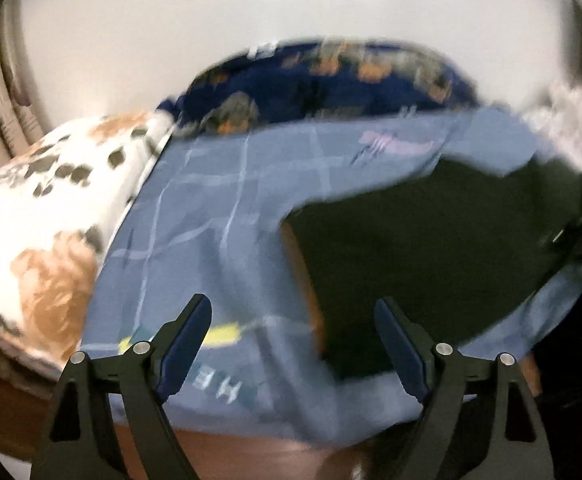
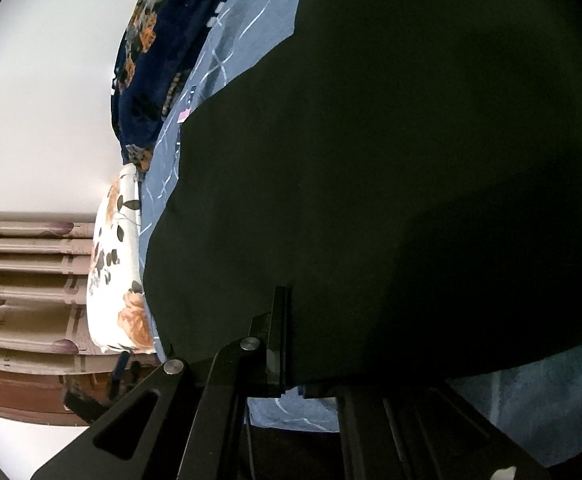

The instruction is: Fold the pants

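Left gripper spread and empty over the bedsheet; right gripper pressed together, apparently pinching the dark pants: keep that edge taut, lay flat.

Left claw gapes wide and empty — right claw is clamped tight, angled downward.

The pants are dark matt cloth, smooth and without sheen, lying on a blue bedsheet of soft printed cloth. The white flowered pillow and the navy flowered blanket look like cloth too. The left claw is matt black plastic with 4 shiny metal pins; the bed frame is glossy brown wood.
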Available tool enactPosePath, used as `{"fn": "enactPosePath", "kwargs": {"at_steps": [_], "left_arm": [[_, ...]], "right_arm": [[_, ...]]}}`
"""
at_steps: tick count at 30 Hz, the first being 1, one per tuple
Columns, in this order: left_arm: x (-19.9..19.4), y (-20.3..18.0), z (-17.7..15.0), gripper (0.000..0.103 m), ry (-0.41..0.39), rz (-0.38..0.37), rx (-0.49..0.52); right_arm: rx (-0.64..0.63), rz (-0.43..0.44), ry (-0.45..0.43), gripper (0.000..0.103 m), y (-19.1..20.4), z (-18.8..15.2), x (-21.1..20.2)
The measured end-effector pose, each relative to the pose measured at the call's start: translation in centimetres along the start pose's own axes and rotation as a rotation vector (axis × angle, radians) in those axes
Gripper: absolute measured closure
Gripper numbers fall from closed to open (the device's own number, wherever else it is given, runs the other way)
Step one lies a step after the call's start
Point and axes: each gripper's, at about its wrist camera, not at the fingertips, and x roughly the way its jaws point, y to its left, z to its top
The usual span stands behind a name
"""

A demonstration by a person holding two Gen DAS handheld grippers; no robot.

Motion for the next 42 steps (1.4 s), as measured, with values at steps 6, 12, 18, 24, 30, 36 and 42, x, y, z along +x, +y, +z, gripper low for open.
{"fn": "enactPosePath", "kwargs": {"at_steps": [6,12,18,24,30,36,42], "left_arm": [[3.7,-6.8,2.3,0.032,0.048,-0.186,0.079],[9.7,-9.7,0.5,0.054,0.211,-0.258,0.113],[9.9,-9.4,0.4,0.054,0.194,-0.275,0.09],[9.9,-9.7,0.2,0.054,0.184,-0.275,0.091],[10.0,-9.5,0.0,0.048,0.163,-0.279,0.088],[10.1,-9.7,-0.1,0.04,0.155,-0.281,0.098],[10.2,-9.8,0.0,0.037,0.156,-0.279,0.109]], "right_arm": [[-0.004,0.009,-0.011,0.1,-0.1,-0.3,-0.1],[-0.041,0.049,-0.008,0.092,-0.2,-0.1,-0.6],[-0.055,0.098,-0.135,0.07,-2.8,3.0,-6.2],[0.086,0.183,-0.334,0.069,-10.1,9.2,-13.3],[0.255,0.205,-0.552,0.071,-18.5,15.5,-21.4],[0.303,0.209,-0.601,0.08,-21.4,18.4,-24.6],[0.245,0.096,-0.633,0.098,-21.2,17.6,-27.0]]}}
